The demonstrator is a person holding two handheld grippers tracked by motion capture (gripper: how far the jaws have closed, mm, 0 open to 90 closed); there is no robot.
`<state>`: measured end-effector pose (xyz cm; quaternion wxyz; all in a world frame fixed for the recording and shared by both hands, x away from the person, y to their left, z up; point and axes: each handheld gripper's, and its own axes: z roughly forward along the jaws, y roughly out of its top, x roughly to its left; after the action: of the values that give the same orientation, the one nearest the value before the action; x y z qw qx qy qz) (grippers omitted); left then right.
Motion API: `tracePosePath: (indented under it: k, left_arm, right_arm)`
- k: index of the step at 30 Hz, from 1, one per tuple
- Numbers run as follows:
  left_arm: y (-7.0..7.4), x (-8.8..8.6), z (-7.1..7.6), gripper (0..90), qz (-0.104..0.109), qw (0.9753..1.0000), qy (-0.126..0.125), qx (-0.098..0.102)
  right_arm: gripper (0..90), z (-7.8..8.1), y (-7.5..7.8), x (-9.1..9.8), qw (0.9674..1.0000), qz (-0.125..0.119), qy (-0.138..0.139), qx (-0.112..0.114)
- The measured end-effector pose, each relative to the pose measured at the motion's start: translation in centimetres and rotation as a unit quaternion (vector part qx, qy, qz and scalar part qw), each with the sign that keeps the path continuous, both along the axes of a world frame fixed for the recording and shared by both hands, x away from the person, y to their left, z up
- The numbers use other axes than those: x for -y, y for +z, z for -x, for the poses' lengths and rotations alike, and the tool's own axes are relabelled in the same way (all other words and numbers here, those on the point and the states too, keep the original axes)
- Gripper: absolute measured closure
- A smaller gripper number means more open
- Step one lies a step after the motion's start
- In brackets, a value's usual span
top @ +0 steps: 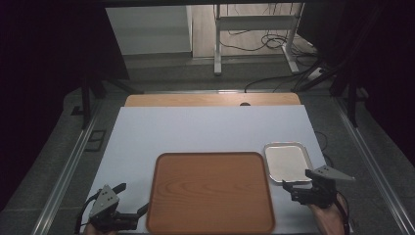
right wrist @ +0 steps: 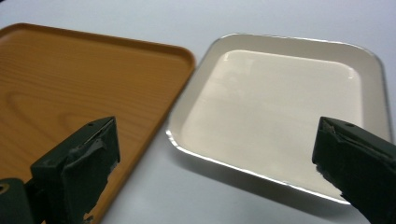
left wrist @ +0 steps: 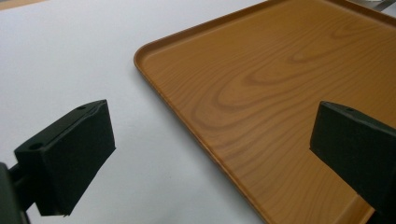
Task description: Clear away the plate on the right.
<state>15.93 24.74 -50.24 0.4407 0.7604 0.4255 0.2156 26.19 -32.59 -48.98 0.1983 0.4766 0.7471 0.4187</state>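
Note:
A large wood-grain tray (top: 210, 191) lies near the front of the white table sheet; nothing rests on it. A small white metal-rimmed tray (top: 287, 162) sits just to its right, also bare. My left gripper (top: 131, 199) stands open at the front left, pointing at the wooden tray's (left wrist: 261, 84) left edge, with one jaw over the sheet and the other over the tray. My right gripper (top: 297, 179) is open at the front right, at the near edge of the white tray (right wrist: 280, 107), with the wooden tray's corner (right wrist: 70, 84) to its left.
The white sheet (top: 195, 132) covers a wooden table whose far edge (top: 210, 100) shows beyond it. Grey floor, metal rails and a desk frame with cables (top: 254, 39) lie past the table. Broad bare sheet lies behind both trays.

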Motion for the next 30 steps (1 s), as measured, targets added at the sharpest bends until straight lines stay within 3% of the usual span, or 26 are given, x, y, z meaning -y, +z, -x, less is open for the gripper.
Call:
tracePosePath:
  k: [3,10,18,20,30]
  left_arm:
    - [0.0,0.0,0.0,0.0,0.001,1.0,0.0,0.0]
    - [0.0,-0.1,0.0,0.0,0.003,1.0,0.001,-0.001]
    - [0.0,-0.1,0.0,0.0,0.006,1.0,0.002,-0.002]
    - [0.0,-0.1,0.0,0.0,0.005,1.0,0.002,-0.002]
    - [0.0,-0.2,-0.1,0.0,0.009,0.9999,0.003,-0.003]
  right_arm:
    - [0.3,-0.7,-0.2,0.5,0.9997,0.001,-0.018,-0.014]
    - [0.0,-1.8,-0.3,1.2,0.9986,0.005,-0.049,-0.018]
    - [0.1,-2.9,0.3,1.9,0.9979,0.005,-0.063,-0.015]
    - [2.5,-3.5,0.3,2.1,0.997,0.017,-0.074,-0.019]
    - [17.6,-5.0,0.4,3.7,0.9934,0.019,-0.106,-0.039]
